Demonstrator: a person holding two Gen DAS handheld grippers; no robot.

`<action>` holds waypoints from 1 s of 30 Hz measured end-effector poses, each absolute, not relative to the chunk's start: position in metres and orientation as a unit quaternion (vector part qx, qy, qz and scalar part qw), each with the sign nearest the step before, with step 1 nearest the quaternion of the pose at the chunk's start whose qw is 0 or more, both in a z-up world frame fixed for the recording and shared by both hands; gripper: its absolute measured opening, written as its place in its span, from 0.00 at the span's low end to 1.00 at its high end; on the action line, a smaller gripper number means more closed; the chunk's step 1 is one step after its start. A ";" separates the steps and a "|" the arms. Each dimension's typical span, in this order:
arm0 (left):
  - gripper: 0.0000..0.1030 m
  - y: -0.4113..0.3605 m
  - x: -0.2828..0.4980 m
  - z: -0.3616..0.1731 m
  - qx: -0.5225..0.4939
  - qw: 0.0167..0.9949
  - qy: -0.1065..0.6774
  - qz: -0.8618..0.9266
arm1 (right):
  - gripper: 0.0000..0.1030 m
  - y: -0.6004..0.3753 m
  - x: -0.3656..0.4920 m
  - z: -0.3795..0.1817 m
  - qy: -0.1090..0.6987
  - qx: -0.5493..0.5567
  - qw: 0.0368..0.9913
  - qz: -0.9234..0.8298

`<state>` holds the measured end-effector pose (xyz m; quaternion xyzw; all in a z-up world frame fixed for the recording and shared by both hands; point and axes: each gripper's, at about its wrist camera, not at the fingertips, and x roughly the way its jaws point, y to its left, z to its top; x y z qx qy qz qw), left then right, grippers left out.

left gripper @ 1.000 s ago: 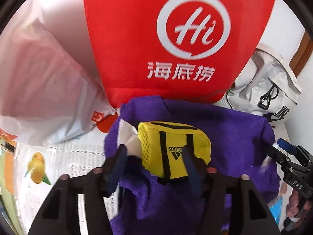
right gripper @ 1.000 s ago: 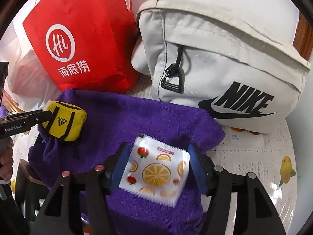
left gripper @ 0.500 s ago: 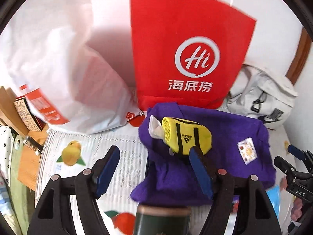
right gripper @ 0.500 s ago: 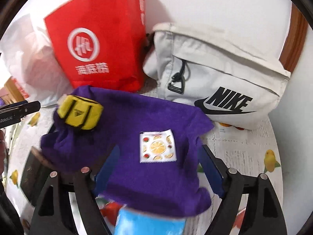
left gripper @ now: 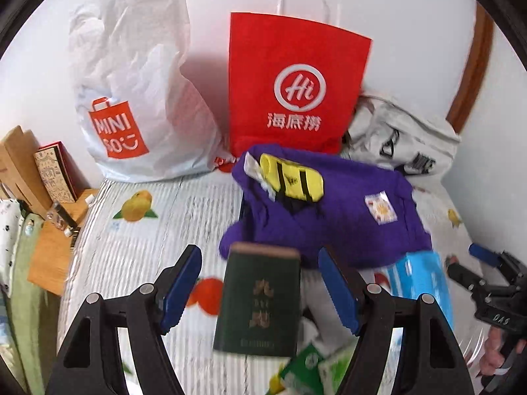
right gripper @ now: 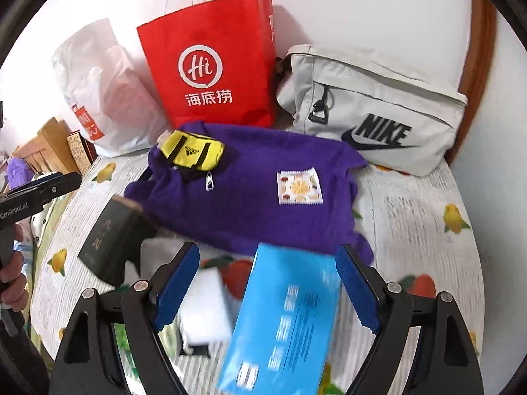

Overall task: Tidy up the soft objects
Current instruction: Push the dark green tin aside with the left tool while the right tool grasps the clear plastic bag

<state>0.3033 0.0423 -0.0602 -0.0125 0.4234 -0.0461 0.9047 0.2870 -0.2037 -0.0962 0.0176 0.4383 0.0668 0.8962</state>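
A purple towel (left gripper: 342,210) (right gripper: 250,184) lies spread on the table. A yellow Adidas pouch (left gripper: 290,181) (right gripper: 192,149) rests on its far left part, and a fruit-print wipe packet (left gripper: 380,207) (right gripper: 299,187) on its right part. My left gripper (left gripper: 260,289) is open and empty, pulled back above a dark green box (left gripper: 260,299). My right gripper (right gripper: 266,289) is open and empty, pulled back above a blue box (right gripper: 283,322).
A red paper bag (left gripper: 296,82) (right gripper: 210,62), a white Miniso plastic bag (left gripper: 131,92) and a grey Nike bag (right gripper: 372,112) stand along the back wall. A white block (right gripper: 204,309) and green cartons (left gripper: 309,368) lie near the front. Wooden boxes (left gripper: 19,161) stand at the left.
Both grippers let go, opened wide and drew back from the towel. The pouch and the wipe packet stay on the towel. The green and blue boxes came into view.
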 end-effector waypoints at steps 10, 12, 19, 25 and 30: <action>0.70 0.047 0.266 -0.064 -0.014 0.898 0.438 -0.038 | 0.82 -0.211 0.236 -0.095 0.420 0.083 0.900 0.077; 0.70 0.048 0.264 -0.066 -0.012 0.897 0.440 -0.038 | 0.82 -0.211 0.230 -0.096 0.420 0.083 0.901 0.075; 0.70 0.048 0.274 -0.067 -0.014 0.899 0.435 -0.045 | 0.81 -0.210 0.227 -0.105 0.418 0.096 0.899 0.086; 0.70 0.055 0.289 -0.075 -0.018 0.897 0.441 -0.038 | 0.63 -0.181 0.244 -0.124 0.425 0.065 0.894 0.124; 0.70 0.062 0.299 -0.082 -0.014 0.897 0.440 -0.040 | 0.58 -0.150 0.269 -0.145 0.441 0.049 0.882 0.161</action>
